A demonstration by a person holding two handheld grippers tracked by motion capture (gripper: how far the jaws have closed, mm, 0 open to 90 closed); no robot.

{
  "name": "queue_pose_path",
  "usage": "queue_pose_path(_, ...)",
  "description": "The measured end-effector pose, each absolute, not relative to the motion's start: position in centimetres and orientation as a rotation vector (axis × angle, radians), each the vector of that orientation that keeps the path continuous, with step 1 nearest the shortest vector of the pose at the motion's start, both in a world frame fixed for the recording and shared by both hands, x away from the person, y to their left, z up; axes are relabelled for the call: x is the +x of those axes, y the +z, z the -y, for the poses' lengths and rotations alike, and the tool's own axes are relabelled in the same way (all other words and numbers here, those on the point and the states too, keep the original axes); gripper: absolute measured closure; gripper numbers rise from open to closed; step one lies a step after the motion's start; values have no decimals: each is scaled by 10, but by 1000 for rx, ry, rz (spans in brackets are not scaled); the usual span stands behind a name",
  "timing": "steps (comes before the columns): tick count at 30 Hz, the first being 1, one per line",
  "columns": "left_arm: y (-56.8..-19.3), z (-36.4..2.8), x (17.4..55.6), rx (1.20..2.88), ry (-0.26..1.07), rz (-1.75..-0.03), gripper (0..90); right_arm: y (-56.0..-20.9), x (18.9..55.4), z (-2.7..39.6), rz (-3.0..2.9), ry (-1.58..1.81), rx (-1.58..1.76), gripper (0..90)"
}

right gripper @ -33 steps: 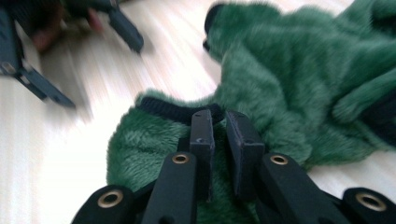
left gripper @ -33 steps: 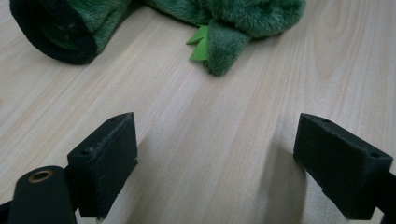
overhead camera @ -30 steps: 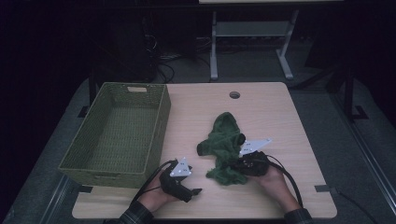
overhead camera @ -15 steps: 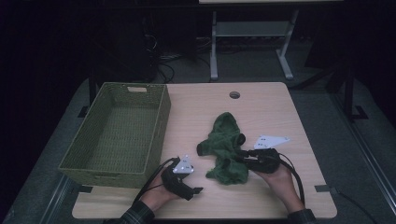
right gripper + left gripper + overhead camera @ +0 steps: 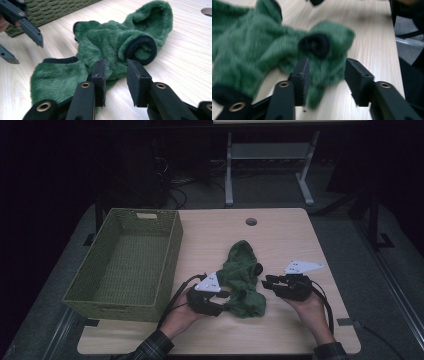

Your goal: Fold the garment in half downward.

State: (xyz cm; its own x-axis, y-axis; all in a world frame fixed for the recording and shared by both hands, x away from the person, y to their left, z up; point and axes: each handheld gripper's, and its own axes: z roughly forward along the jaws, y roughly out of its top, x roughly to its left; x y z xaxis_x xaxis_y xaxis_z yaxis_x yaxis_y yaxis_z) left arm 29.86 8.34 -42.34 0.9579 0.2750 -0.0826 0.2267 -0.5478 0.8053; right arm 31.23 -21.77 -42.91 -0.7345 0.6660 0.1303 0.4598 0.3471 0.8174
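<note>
- The left gripper (image 5: pixel 226 301), held in the person's left hand (image 5: pixel 186 312), has its jaws spread apart at the near-left edge of a green fleece garment (image 5: pixel 242 280); in the left gripper view (image 5: pixel 325 72) a fold of the green pile lies between the two black jaws, and the picture is too blurred to tell whether they touch it
- The right gripper (image 5: pixel 267 283), in the right hand (image 5: pixel 306 304), points left at the garment's right side with its jaws likewise parted; in the right gripper view (image 5: pixel 115 73) a fold of fleece sits in the gap just below a black-trimmed cuff (image 5: pixel 141 50), not pinched
- The garment lies crumpled on the light wooden table (image 5: pixel 210 240), between the two grippers, near the front edge
- A green woven basket (image 5: pixel 170 250) stands on the table's left side, well apart from the garment
- A round grommet hole (image 5: pixel 251 222) sits near the table's far edge
</note>
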Motion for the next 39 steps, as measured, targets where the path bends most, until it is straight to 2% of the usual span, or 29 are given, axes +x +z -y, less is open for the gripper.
queue_pose_path(4,-421,-71,307,2167,57,-344,723,-426,322,218,-2371,1333,1035,662)
queue_pose_path(7,-420,-65,312,2145,61,-353,762,-422,330,216,-2375,1329,1046,645)
queue_pose_path(13,-430,-49,316,2159,34,-343,767,-424,349,206,-2411,1323,1083,655)
queue_pose_path(22,-452,-37,319,2248,21,-338,795,-450,368,190,-2474,1228,1145,655)
queue_pose_path(23,-453,-37,319,2249,26,-338,796,-452,369,188,-2477,1231,1153,670)
queue_pose_path(24,-453,-37,319,2256,30,-332,798,-453,370,187,-2476,1236,1149,743)
queue_pose_path(25,-454,-37,319,2258,29,-332,799,-454,371,187,-2472,1240,1130,777)
queue_pose_path(27,-455,-38,320,2253,22,-341,801,-454,371,185,-2477,1225,1139,822)
queue_pose_path(35,-456,-39,320,2256,9,-350,812,-439,366,215,-2428,1189,1133,825)
queue_pose_path(39,-457,-40,321,2262,11,-341,814,-442,369,230,-2437,1176,1169,825)
